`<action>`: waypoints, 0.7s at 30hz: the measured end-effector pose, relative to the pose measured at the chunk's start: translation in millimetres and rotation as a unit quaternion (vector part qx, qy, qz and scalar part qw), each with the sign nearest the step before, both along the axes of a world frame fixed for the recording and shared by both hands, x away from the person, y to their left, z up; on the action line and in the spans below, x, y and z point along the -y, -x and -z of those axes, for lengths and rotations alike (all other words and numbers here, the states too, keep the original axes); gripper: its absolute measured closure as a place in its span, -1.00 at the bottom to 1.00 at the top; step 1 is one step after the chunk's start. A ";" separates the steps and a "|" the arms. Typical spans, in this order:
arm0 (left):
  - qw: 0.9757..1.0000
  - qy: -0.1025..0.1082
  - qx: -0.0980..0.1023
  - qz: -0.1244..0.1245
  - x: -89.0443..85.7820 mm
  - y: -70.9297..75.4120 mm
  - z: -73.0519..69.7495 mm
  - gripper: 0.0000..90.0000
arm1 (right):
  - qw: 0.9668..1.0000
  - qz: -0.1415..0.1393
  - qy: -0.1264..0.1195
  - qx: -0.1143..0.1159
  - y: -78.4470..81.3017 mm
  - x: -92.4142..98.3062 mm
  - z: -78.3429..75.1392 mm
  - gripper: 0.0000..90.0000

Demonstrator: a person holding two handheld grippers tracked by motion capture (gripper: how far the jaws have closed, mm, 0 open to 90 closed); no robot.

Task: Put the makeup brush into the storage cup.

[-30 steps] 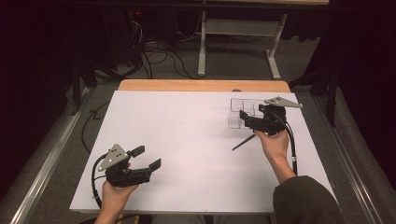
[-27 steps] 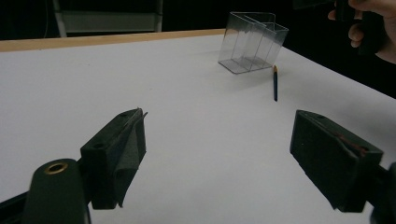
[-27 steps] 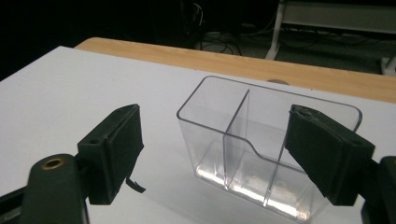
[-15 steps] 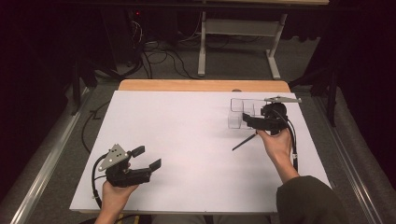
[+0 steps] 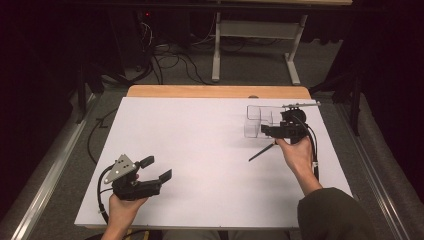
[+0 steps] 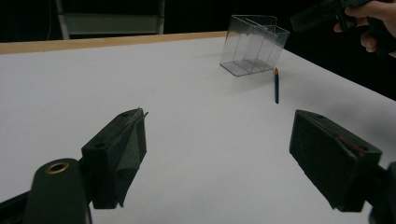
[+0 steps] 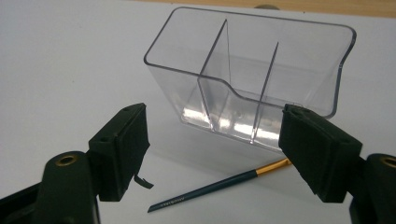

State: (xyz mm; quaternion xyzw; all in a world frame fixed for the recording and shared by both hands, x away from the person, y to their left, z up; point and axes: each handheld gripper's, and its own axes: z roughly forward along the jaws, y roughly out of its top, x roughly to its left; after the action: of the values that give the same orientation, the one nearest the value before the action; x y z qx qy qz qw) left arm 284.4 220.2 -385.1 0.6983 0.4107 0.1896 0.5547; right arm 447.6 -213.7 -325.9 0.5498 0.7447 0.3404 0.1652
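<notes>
In the right gripper view, the right-hand finger [image 7: 319,151] covers the brush [image 7: 219,185] tip at 3 o'clock. In the high view, the right gripper [image 5: 267,131] hides part of the clear organizer [image 5: 255,122].

White table [image 5: 200,150], wood far edge; grey floor [image 5: 250,75] (cables), dark surroundings.

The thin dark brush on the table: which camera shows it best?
The right gripper view: the brush lies close, its gold collar clear. The left gripper view shows it small beside the clear organiser; the high view, a thin line.
</notes>
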 end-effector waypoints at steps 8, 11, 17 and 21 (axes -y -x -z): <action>1.000 0.000 0.000 0.001 0.7 0.1 0.1 -0.56 | 0.999 0.006 0.012 -0.041 -4.3 -2.4 2.8 -0.42; 1.000 -0.001 0.000 0.002 0.5 0.1 0.0 -0.56 | 0.999 0.006 0.013 -0.051 -5.5 -3.3 3.3 -0.42; 1.000 0.000 0.001 0.002 0.4 0.3 -0.3 -0.56 | 0.996 0.010 0.025 -0.087 -10.4 -7.8 7.7 -0.41; 1.000 -0.001 0.002 0.002 0.4 0.5 -0.3 -0.56 | 0.993 0.012 0.037 -0.108 -13.2 -11.7 11.8 -0.41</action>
State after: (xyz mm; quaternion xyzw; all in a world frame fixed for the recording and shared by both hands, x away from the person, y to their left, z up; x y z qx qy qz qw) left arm 283.9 219.8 -384.8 0.6995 0.4081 0.1900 0.5551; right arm 460.8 -202.0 -337.7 0.5860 0.7635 0.2491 0.1078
